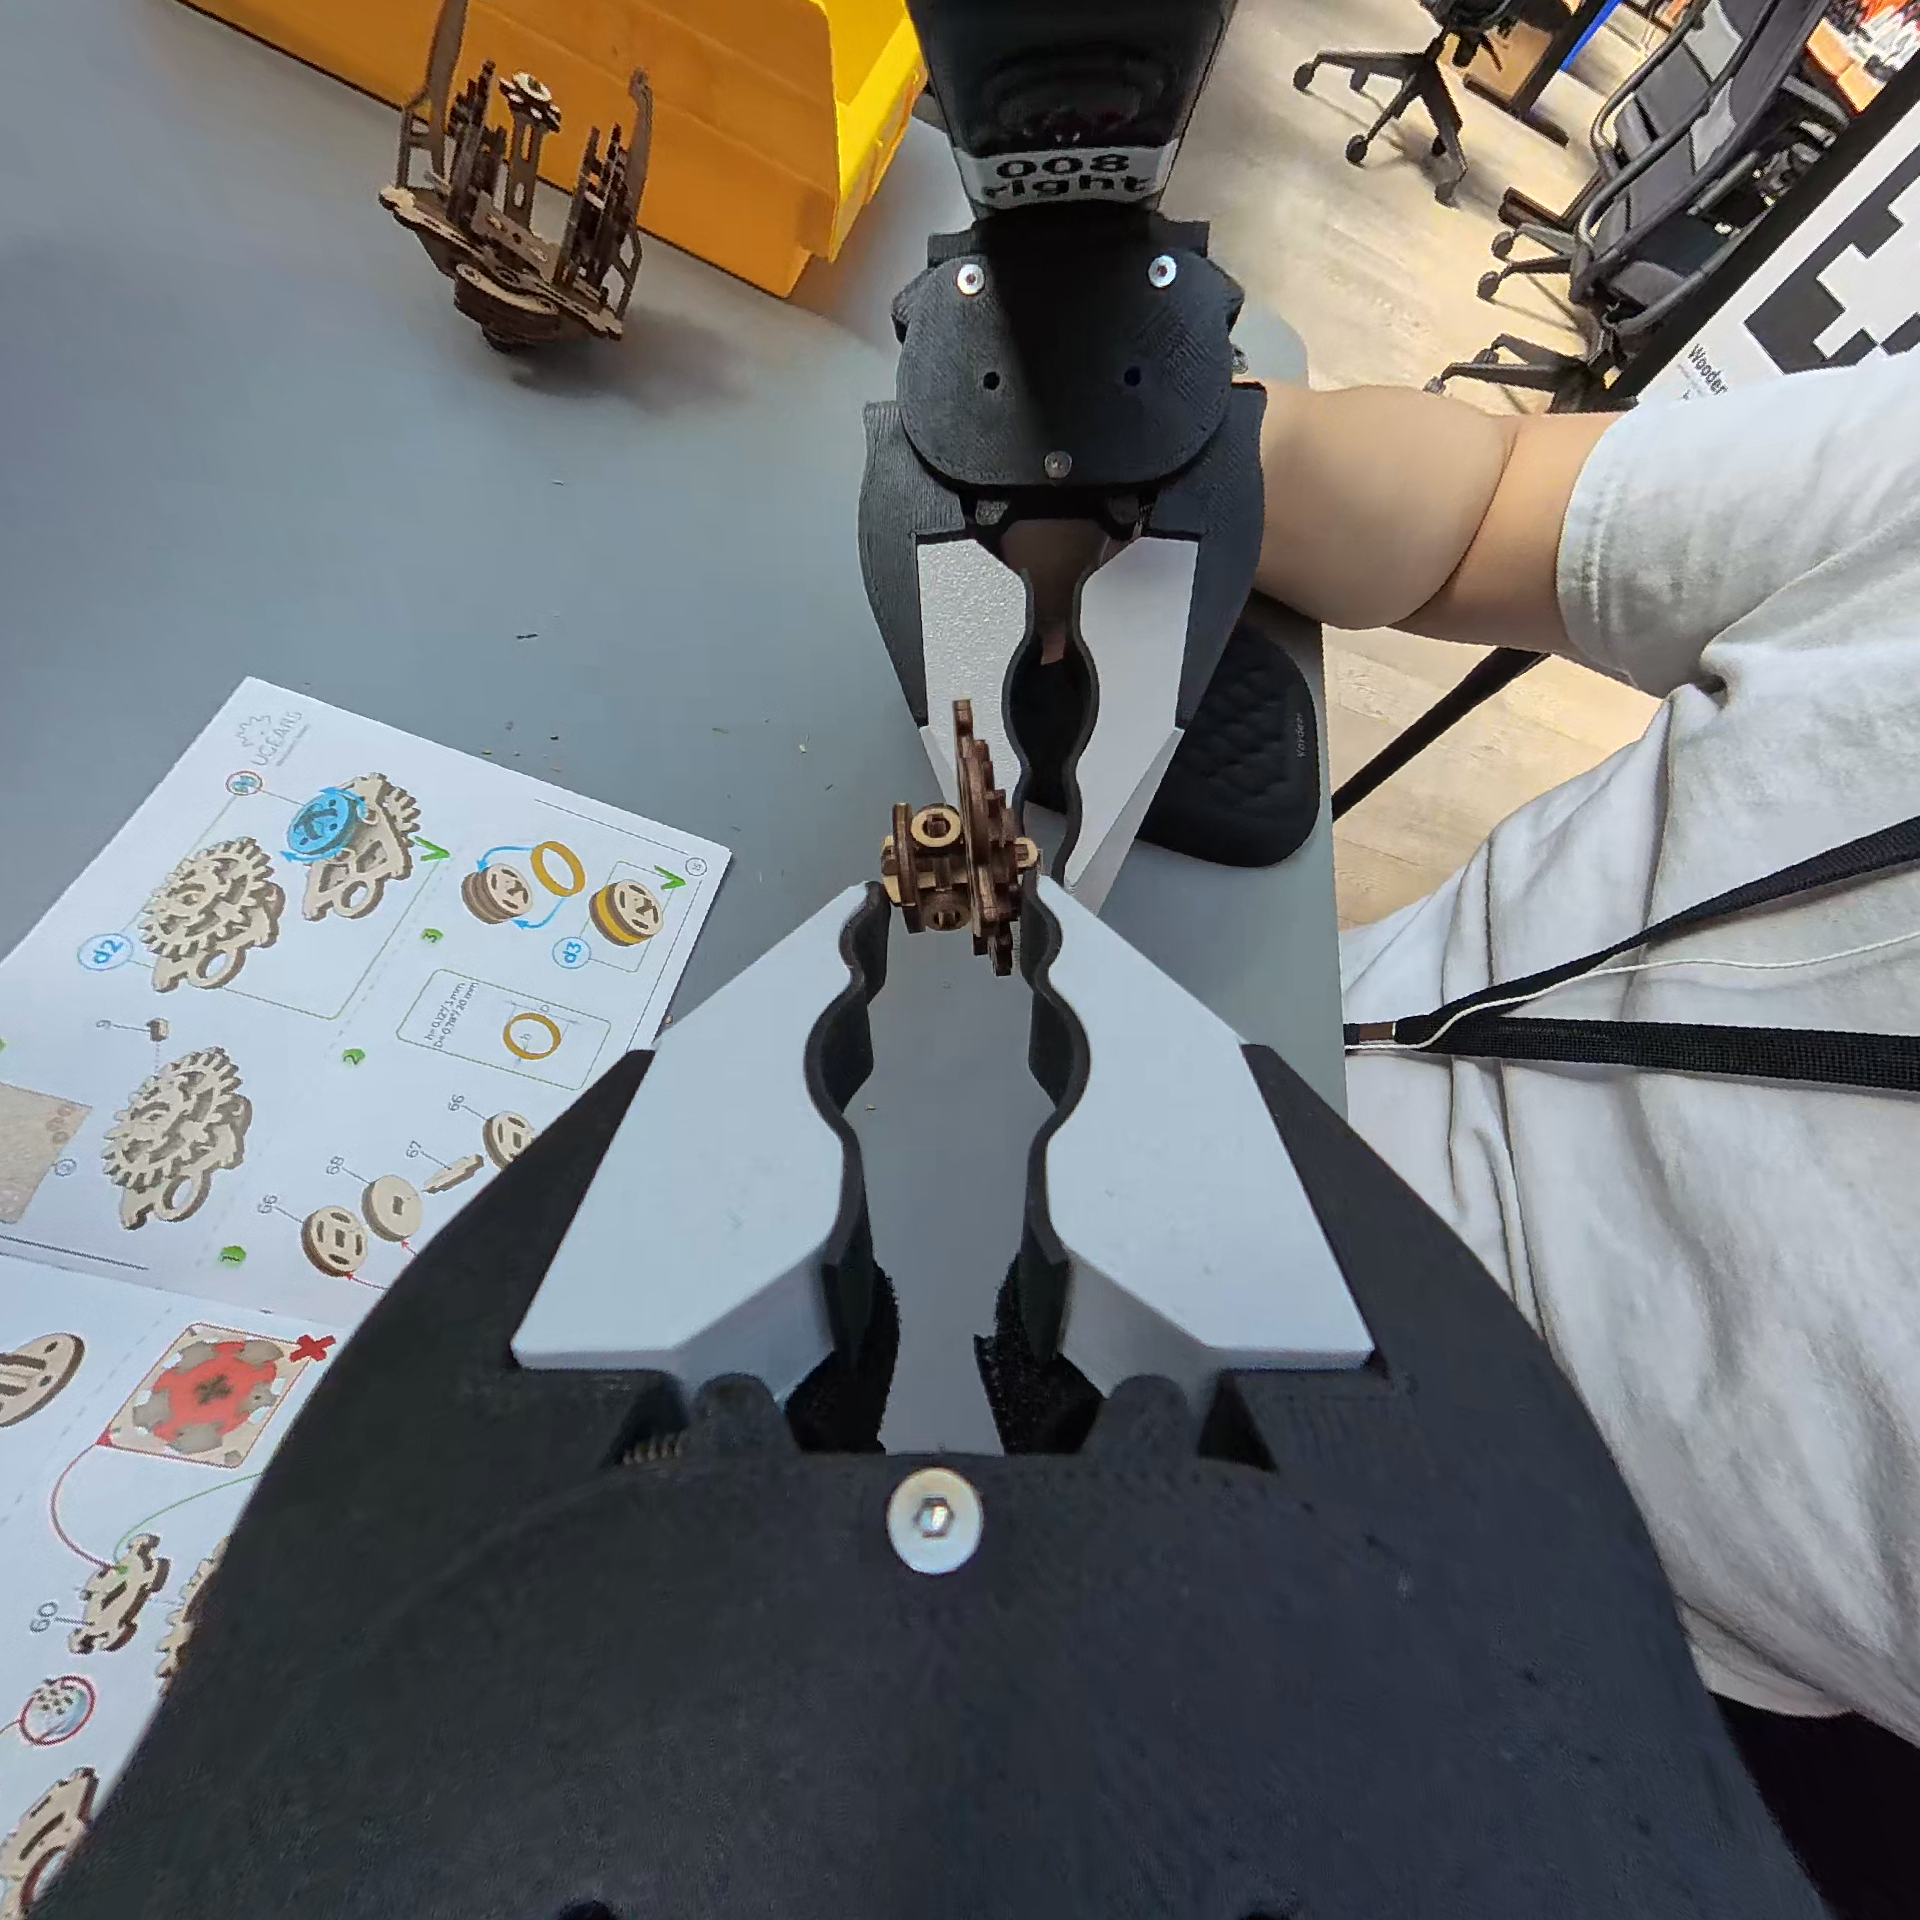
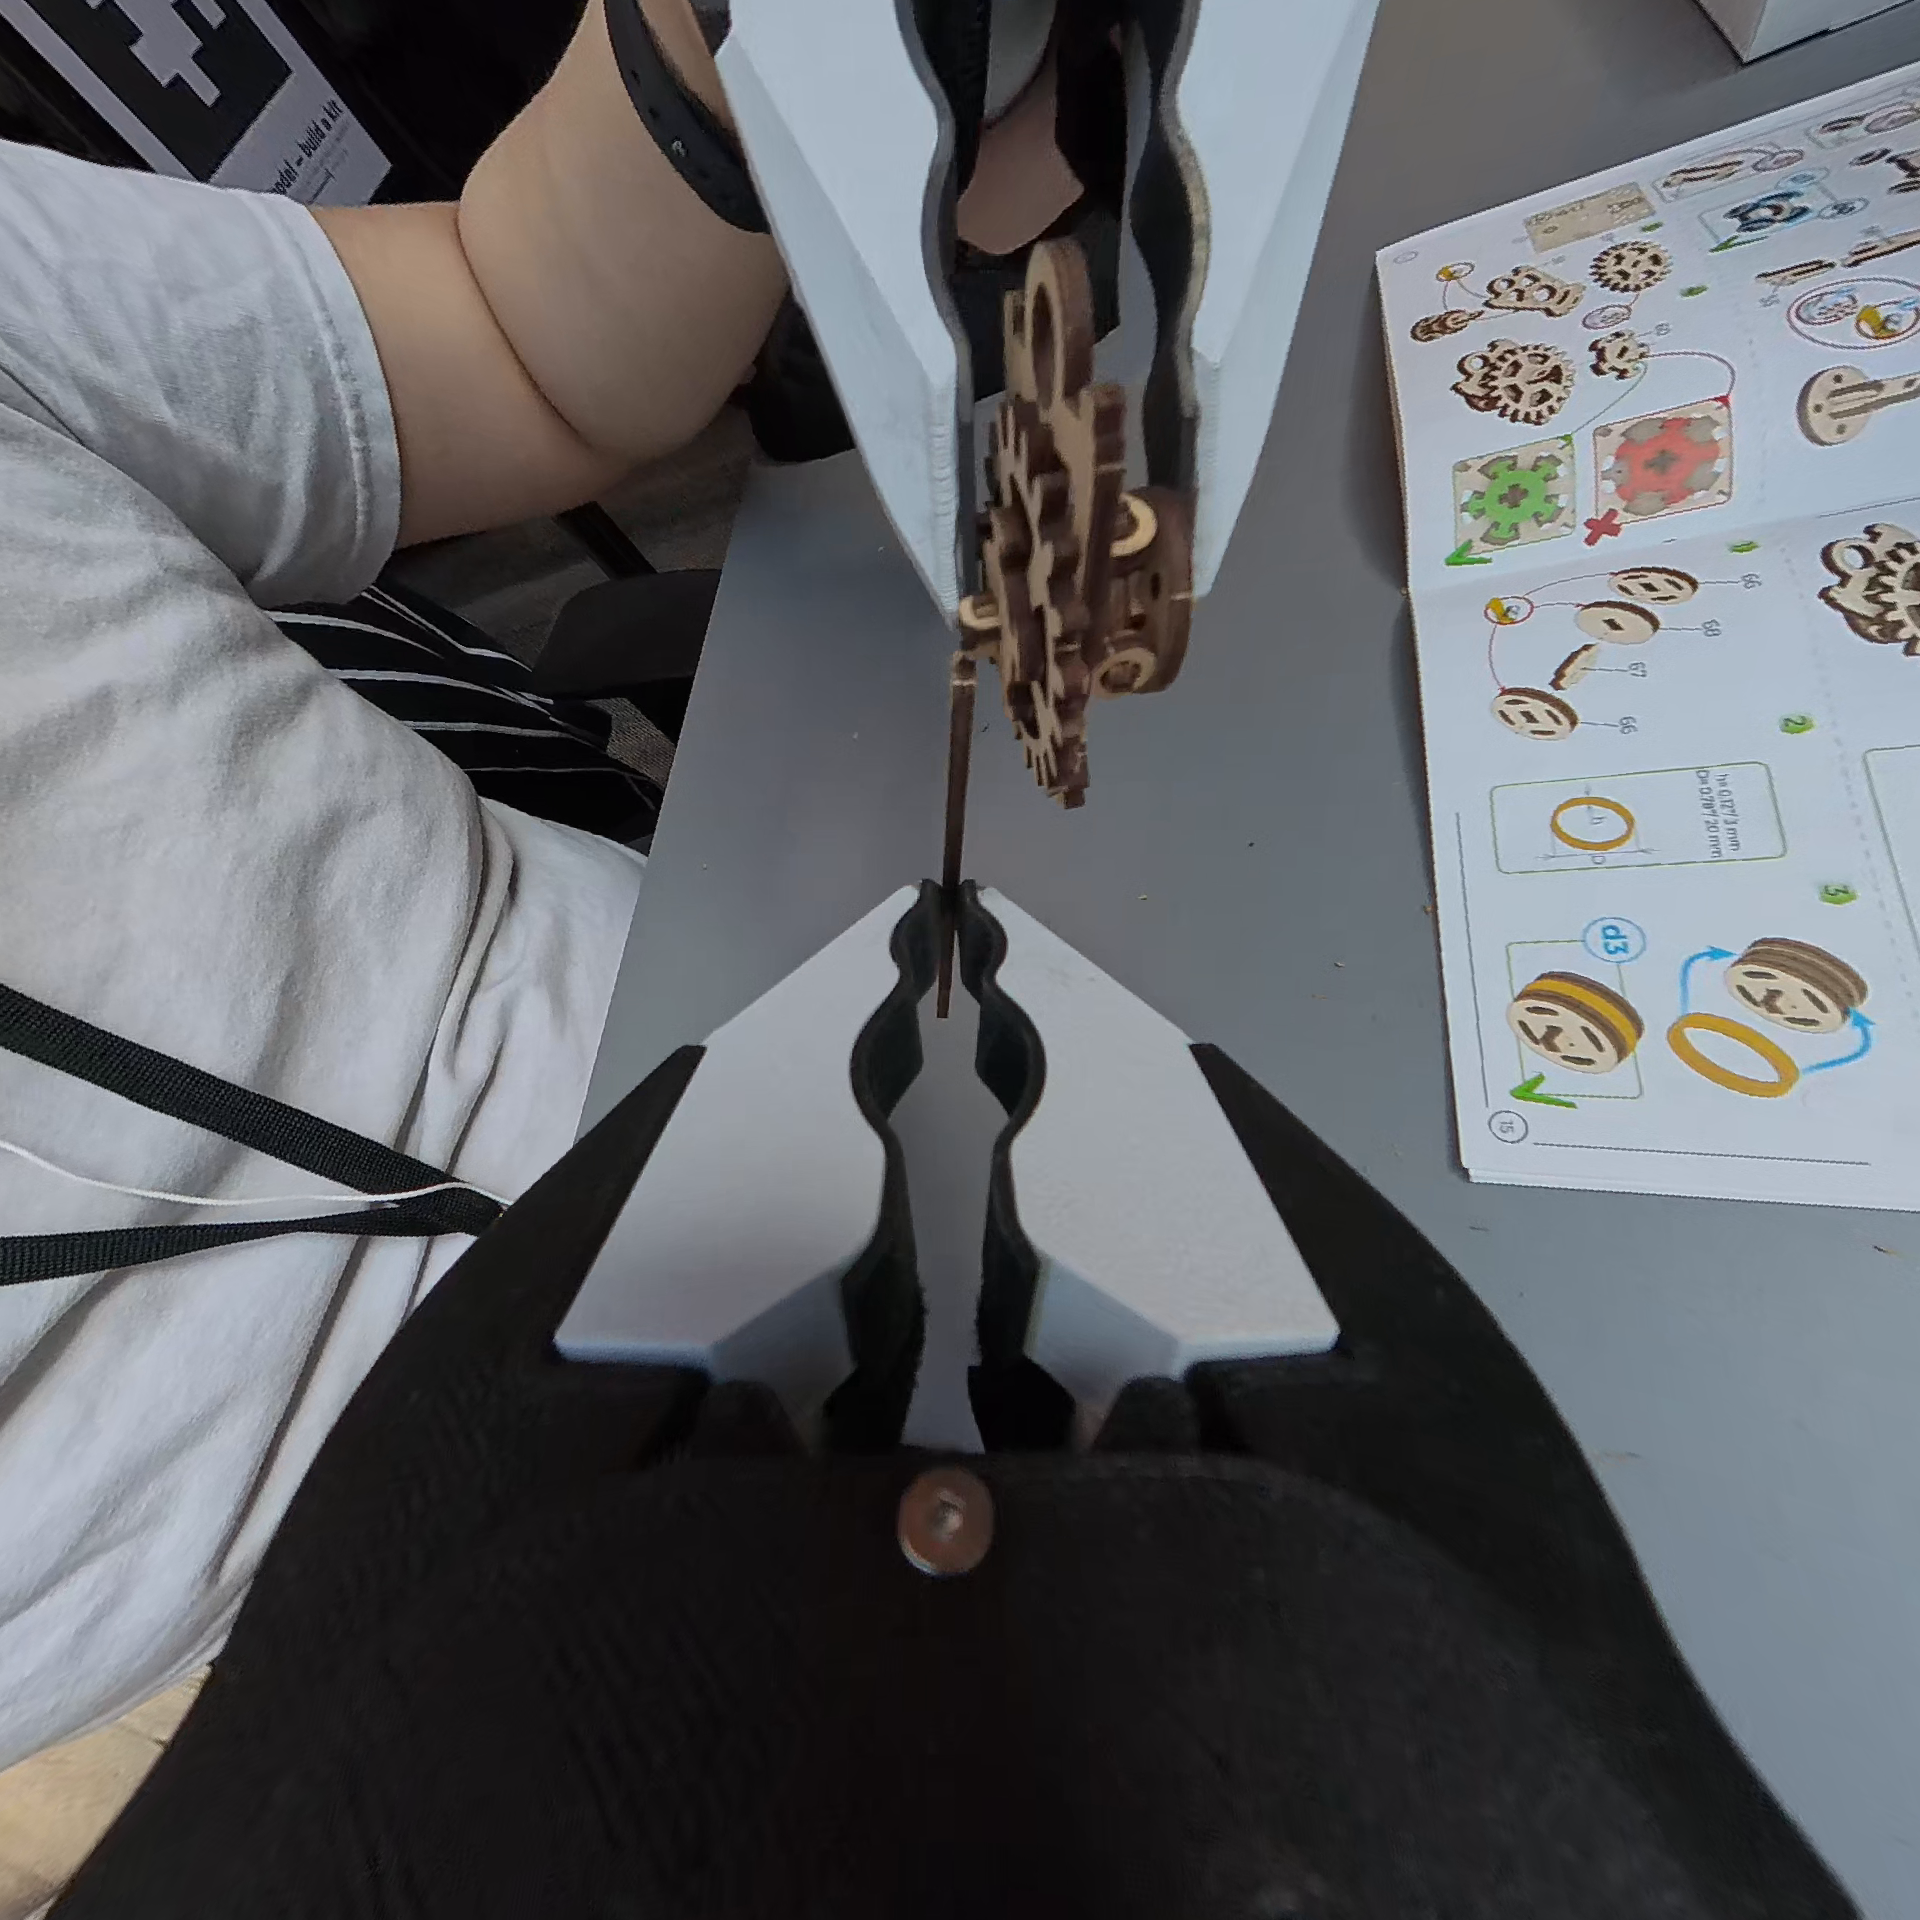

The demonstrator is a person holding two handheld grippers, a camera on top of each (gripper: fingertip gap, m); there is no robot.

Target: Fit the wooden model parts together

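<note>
My left gripper [image 1: 956, 899] is shut on a small wooden gear assembly [image 1: 940, 862], a toothed wheel with a hub of round pegs, held in the air above the grey table [image 1: 416, 520]. My right gripper [image 2: 945, 888] is shut on a thin dark wooden stick [image 2: 954, 790] that points straight ahead. The stick's far end touches the axle end at the left side of the gear assembly [image 2: 1049, 561]. The two grippers face each other tip to tip: the right gripper [image 1: 1055, 862] shows in the left wrist view, and the left gripper [image 2: 1075, 597] in the right wrist view.
A partly built wooden model [image 1: 520, 208] stands by a yellow bin [image 1: 727, 125] at the back. An open instruction booklet [image 1: 312, 987] [image 2: 1662, 675] lies on the table. A black pad [image 1: 1236, 769] sits at the table edge. A person's arm [image 1: 1403, 499] and white shirt are close by. The tips of one gripper are about 6 cm away from the tips of the other.
</note>
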